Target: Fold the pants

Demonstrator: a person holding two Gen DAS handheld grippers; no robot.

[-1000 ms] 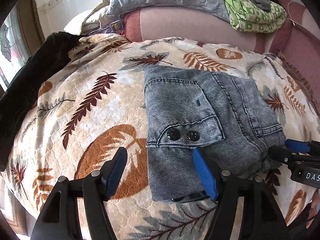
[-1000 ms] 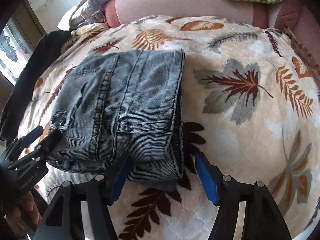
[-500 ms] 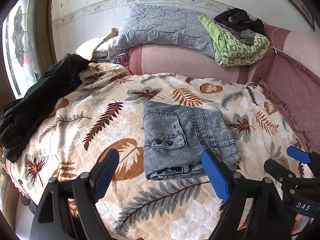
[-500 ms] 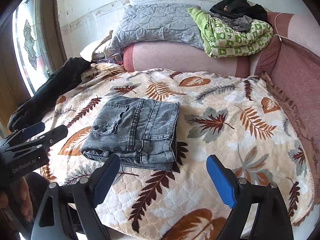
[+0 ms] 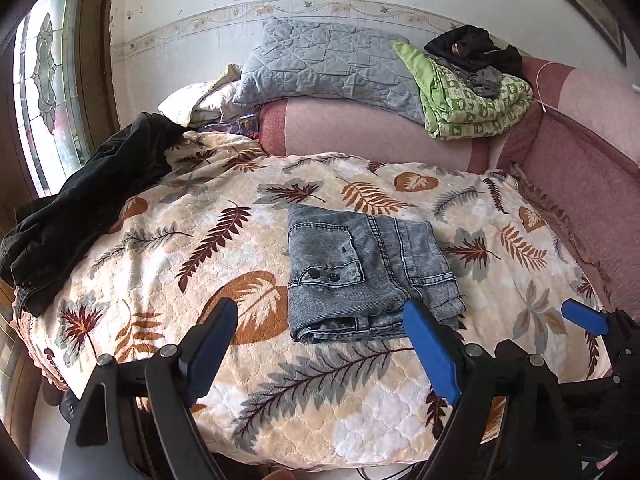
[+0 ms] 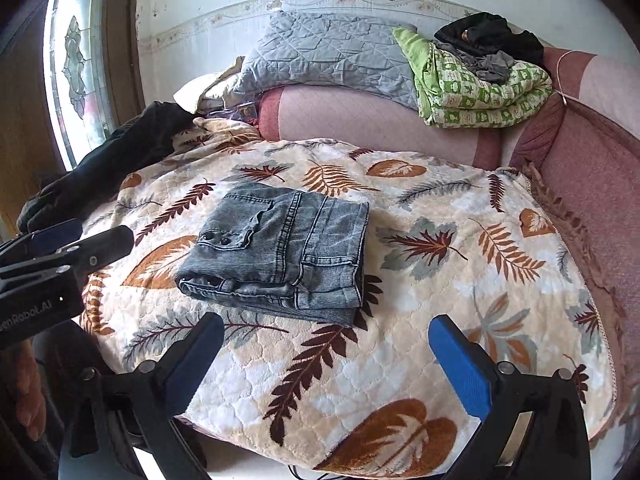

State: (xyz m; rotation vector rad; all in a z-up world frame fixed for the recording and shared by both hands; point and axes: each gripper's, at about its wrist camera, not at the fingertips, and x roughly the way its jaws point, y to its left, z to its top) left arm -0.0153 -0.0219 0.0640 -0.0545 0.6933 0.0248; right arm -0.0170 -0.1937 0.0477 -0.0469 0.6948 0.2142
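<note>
The grey denim pants point(image 5: 368, 272) lie folded into a compact rectangle on the leaf-patterned blanket point(image 5: 168, 264), pocket with two dark buttons on top. They also show in the right wrist view point(image 6: 280, 256). My left gripper point(image 5: 320, 344) is open and empty, held off the bed's near edge, short of the pants. My right gripper point(image 6: 324, 364) is open and empty, also back from the pants. Each gripper shows at the edge of the other's view, the right one point(image 5: 588, 320) and the left one point(image 6: 68, 244).
A black garment point(image 5: 84, 200) lies along the bed's left side by a stained-glass window point(image 5: 44, 76). A grey quilt point(image 5: 332, 64), a green patterned blanket point(image 5: 472, 100) and dark clothes point(image 5: 472, 48) are piled on the pink sofa back point(image 5: 360, 132). The pink sofa arm point(image 5: 592, 184) borders the right.
Both grippers have pulled back and up from the folded pants, off the bed's near edge. The pants stay where they lay, now seen smaller and whole.
</note>
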